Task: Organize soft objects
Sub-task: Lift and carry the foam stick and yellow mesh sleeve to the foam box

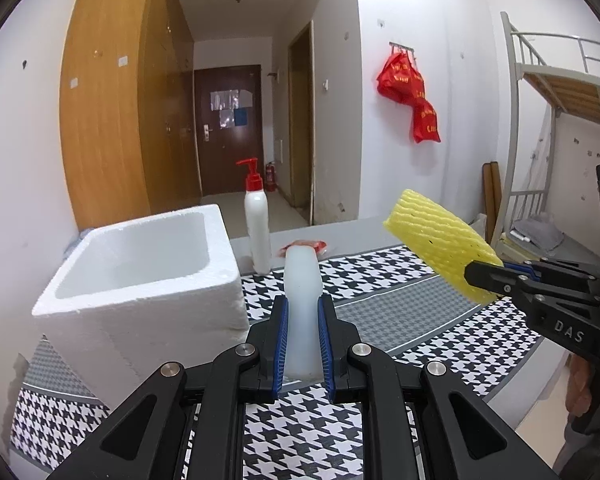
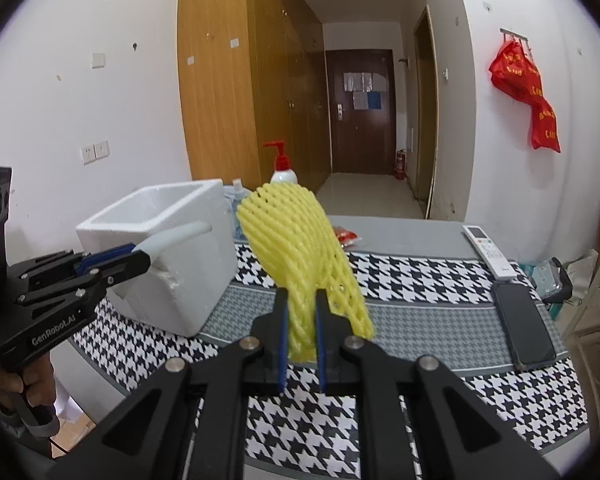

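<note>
Left tool [image 1: 303, 320]: clamped on white soft piece [image 1: 300, 280].
Right tool [image 2: 301, 328]: clamped on yellow foam net [image 2: 296, 248].
Foam box [image 1: 140, 264]: ten o'clock of left tool, probably nearer it.

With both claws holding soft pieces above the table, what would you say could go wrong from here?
1. The left claw pinches the white foam piece only at its lower end; it may bend or slip on the way to the white foam box.
2. The right claw grips just an edge of the yellow foam net, which could pull free.
3. The pump bottle stands right beside the box and might get knocked over.
</note>
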`<state>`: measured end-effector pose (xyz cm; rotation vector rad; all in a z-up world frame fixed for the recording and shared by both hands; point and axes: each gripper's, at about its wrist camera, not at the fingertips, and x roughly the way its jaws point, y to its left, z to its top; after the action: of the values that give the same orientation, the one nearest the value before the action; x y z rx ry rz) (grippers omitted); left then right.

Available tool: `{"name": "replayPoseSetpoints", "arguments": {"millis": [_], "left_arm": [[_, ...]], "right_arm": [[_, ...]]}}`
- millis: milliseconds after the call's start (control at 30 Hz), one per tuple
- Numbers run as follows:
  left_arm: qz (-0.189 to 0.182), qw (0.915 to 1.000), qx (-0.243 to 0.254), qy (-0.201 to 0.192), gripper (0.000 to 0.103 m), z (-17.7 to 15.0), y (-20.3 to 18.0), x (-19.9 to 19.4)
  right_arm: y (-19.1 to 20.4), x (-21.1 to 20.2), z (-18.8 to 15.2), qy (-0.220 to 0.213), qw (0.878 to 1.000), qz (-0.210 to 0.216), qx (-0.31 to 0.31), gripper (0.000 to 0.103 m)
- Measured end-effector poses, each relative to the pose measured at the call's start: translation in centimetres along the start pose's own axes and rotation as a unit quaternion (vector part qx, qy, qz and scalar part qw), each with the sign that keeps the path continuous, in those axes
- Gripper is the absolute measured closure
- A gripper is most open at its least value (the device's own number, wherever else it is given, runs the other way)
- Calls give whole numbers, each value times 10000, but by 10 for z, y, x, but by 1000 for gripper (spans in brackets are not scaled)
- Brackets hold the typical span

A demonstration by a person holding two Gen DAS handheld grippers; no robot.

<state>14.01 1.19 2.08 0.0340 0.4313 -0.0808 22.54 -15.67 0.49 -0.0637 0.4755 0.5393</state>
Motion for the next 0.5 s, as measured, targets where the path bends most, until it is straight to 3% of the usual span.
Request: {"name": "replayPoseSetpoints", "arguments": {"millis": [500], "left_arm": [[156,9985,34,-515,87,16,17,-30]], "right_arm": [[19,-10,17,-408,9991,71,-59,89]]}}
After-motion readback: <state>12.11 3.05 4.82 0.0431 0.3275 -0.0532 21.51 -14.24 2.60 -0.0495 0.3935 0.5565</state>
